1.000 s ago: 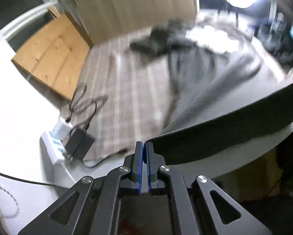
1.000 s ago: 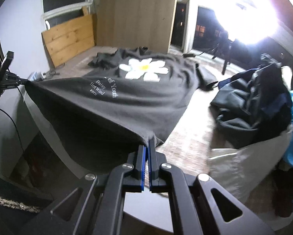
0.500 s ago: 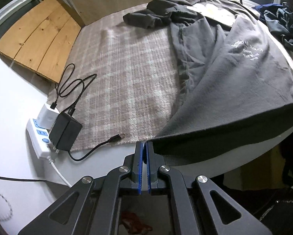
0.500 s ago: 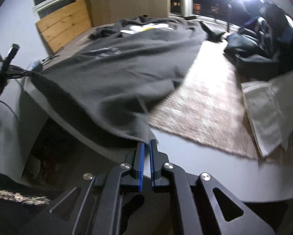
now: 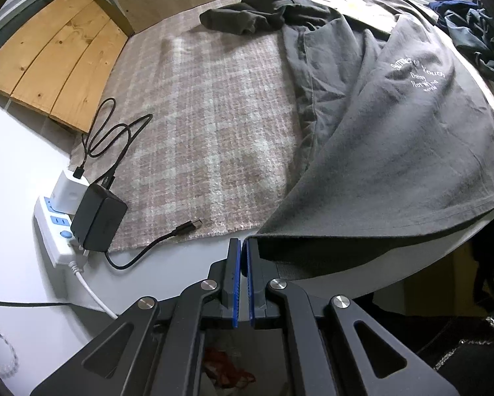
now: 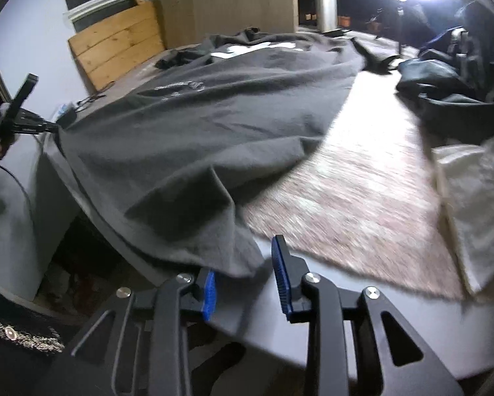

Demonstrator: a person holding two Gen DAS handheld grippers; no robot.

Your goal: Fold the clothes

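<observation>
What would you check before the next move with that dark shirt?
1. Left tongs shut on the shirt hem: ok.
2. Right tongs letting go: ok, jaws opening, cloth lying loose between them.
3. Shirt flat on the rug: not ok, rumpled.
4. Hem fully on the table: not ok, it overhangs.
5. Charger cable clear of the shirt: ok.

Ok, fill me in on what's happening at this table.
A person with a claw in each hand is folding a dark grey T-shirt spread over a plaid mat. The left claw is shut on one hem corner at the table's near edge. The right claw is opening: the other corner of the shirt sags between its pads and none presses it. More clothes lie piled at the far right. A power strip with chargers sits left of the mat.
</observation>
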